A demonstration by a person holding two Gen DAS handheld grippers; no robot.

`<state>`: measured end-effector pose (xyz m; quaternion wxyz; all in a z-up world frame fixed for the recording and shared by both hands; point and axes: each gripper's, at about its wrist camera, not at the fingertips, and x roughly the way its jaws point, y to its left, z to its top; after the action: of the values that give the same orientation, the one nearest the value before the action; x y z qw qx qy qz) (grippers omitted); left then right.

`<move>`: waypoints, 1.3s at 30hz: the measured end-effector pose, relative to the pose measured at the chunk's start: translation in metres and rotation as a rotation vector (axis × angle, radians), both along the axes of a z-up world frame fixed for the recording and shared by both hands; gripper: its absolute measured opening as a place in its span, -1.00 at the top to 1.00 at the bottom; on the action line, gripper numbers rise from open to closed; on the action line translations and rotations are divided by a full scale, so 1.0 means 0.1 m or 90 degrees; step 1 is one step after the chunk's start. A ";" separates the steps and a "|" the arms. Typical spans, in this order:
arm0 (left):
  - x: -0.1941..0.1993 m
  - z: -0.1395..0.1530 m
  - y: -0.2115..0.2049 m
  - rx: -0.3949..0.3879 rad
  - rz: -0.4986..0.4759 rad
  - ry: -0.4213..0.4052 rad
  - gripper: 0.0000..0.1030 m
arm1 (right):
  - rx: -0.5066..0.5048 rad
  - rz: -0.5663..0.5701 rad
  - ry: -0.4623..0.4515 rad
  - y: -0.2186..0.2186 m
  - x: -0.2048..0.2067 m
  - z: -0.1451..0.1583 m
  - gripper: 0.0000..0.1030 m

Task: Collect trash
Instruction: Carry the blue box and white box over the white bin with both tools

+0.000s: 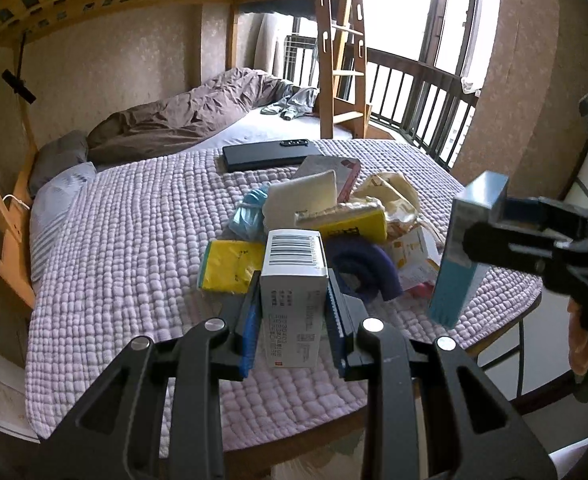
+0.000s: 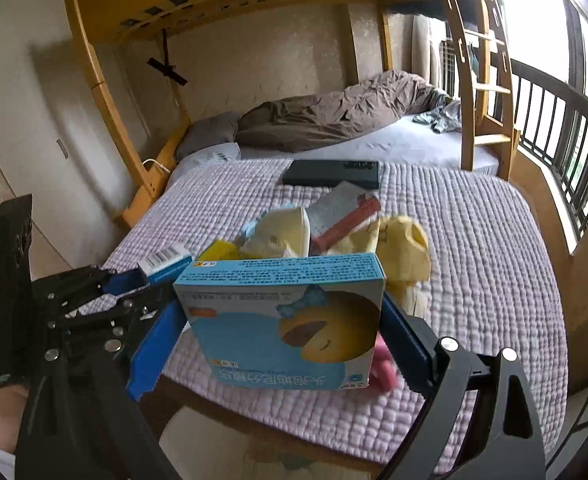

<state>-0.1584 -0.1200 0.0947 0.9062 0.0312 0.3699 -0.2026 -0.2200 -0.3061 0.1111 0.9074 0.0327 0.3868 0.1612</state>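
The white barcode box [image 1: 294, 300] is clamped between the fingers of the left gripper [image 1: 294, 316], held upright above the near edge of the quilted surface [image 1: 133, 240]. The blue carton [image 2: 285, 320] is clamped across its width by the right gripper [image 2: 283, 340], also lifted clear of the surface.

Remaining trash, including a yellow packet [image 1: 229, 264], a yellow box [image 1: 354, 224], crumpled wrappers [image 1: 394, 192] and a dark fabric ring [image 1: 362, 264], lies piled mid-surface, just beyond both held boxes.

Hazards:
- Both cartons are light cardboard; excess finger pressure would probably crush them, and too little would let them slip.
- The two grippers sit near each other; a sideways swing could knock one carton against the other.
- No bin is visible; a blind transfer risks dropping items off the edge.
- The black flat device [image 1: 269, 154] behind the pile is likely not trash; avoid sweeping it.
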 end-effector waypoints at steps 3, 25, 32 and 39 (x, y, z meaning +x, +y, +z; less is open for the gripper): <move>-0.07 -0.01 -0.01 -0.003 -0.004 0.005 0.39 | 0.011 -0.008 0.019 -0.04 -0.08 -0.07 -0.78; -0.53 -0.10 -0.04 -0.017 -0.029 0.055 0.39 | 0.030 0.007 0.086 -0.18 -0.58 -0.32 -0.78; -0.65 -0.13 -0.07 -0.011 -0.040 0.068 0.39 | 0.039 0.012 0.108 -0.19 -0.72 -0.42 -0.78; -0.75 -0.20 -0.09 -0.003 -0.050 0.084 0.39 | 0.035 0.011 0.129 -0.22 -0.87 -0.51 -0.78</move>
<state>-0.2331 -0.1293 0.0750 0.8712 0.0301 0.4268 -0.2406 -0.3070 -0.3277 0.0600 0.8610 0.0705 0.4721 0.1755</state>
